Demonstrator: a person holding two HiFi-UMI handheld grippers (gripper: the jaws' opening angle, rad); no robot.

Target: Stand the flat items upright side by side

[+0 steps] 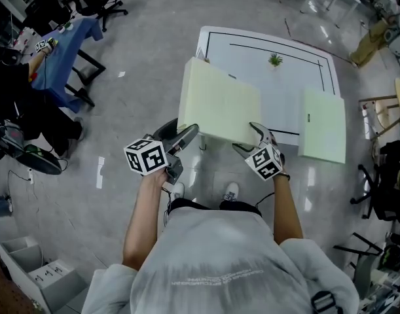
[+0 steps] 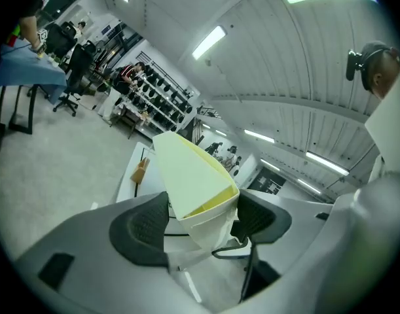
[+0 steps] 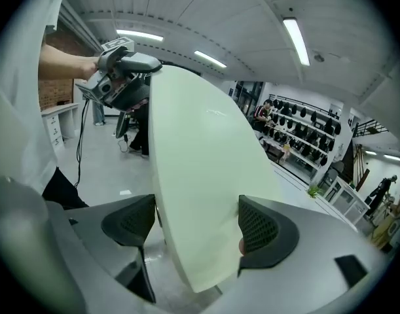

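A pale yellow flat box [image 1: 219,106] hangs tilted above the near edge of the white table [image 1: 252,51], carried at its two lower corners. My left gripper [image 1: 188,136] is shut on its lower left corner; in the left gripper view that corner [image 2: 190,175] sits wedged between both pads, and the left gripper [image 2: 200,218] points nearly level. My right gripper [image 1: 255,138] is shut on the lower right edge; in the right gripper view the broad face of the box [image 3: 200,175] fills the gap of the right gripper [image 3: 196,224]. A second pale flat box [image 1: 323,124] lies flat on the table's right side.
A small green plant [image 1: 275,60] stands at the back of the table. A blue-covered table [image 1: 62,57] and office chairs are at the far left, grey bins [image 1: 36,273] at the lower left, wooden furniture [image 1: 383,113] at the right. Grey floor surrounds the table.
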